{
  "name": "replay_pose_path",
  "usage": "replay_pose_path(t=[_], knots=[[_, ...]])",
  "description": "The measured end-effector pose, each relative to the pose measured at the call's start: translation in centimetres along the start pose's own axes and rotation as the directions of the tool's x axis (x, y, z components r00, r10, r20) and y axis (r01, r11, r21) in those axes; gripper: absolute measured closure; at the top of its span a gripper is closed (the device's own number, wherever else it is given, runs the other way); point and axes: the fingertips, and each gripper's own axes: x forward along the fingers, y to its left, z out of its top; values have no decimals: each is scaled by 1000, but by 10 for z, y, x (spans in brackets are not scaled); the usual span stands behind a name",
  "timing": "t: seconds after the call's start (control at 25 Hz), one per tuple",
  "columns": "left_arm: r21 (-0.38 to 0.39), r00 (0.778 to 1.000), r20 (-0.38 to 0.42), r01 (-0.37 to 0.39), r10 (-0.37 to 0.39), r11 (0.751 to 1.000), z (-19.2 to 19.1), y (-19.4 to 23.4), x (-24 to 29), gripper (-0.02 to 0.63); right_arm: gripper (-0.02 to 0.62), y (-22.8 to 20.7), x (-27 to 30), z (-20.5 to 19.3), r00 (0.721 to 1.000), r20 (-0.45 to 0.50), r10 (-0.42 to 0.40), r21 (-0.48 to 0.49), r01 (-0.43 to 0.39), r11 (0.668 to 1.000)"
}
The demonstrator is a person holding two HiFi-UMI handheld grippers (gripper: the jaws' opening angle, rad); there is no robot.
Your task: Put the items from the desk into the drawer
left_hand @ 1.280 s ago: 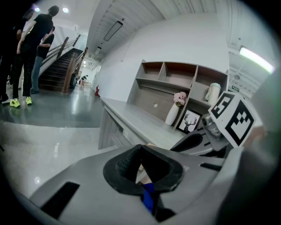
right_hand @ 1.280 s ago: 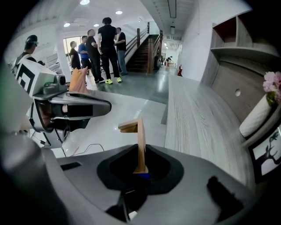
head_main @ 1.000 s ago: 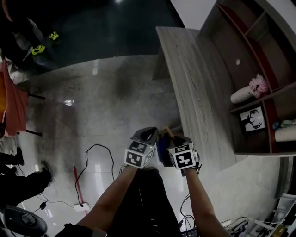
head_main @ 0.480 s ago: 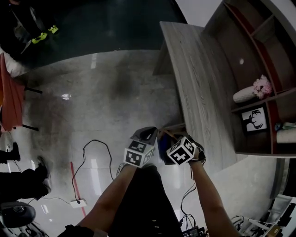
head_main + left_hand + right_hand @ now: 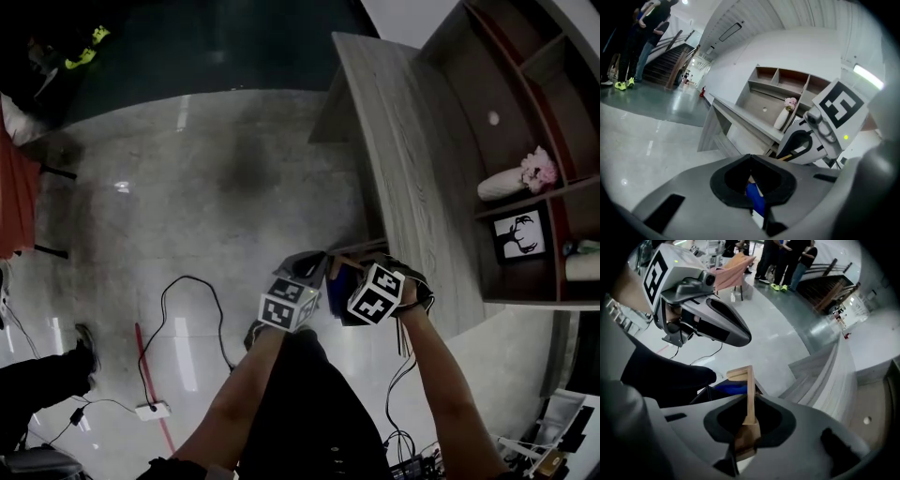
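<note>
Well, the desk [image 5: 412,150] fills the head view from 12 to 3 o'clock. The drawer [image 5: 367,247], as I judge the ledge jutting from under the desk's edge, sits at 12 o'clock from my hands. My left gripper [image 5: 752,180] pinches a blue item [image 5: 756,200]. My right gripper [image 5: 749,420], tipped steeply down, pinches a wooden bracket [image 5: 749,390]. I'd lower the wood in first, release only once it rests, and avoid knocking the two grippers together.
</note>
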Motion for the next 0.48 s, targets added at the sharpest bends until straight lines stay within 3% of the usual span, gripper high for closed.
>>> replay_pose_path(t=[0.2, 0.48], knots=[[-9, 1000, 1, 23, -23, 1000, -21, -2, 7, 595, 540, 8, 17, 4, 997, -70, -12, -198, -2, 980], [-17, 1000, -5, 10, -10, 1000, -42, 15, 12, 595, 540, 8, 49, 1, 988, -147, -41, -301, -5, 954]])
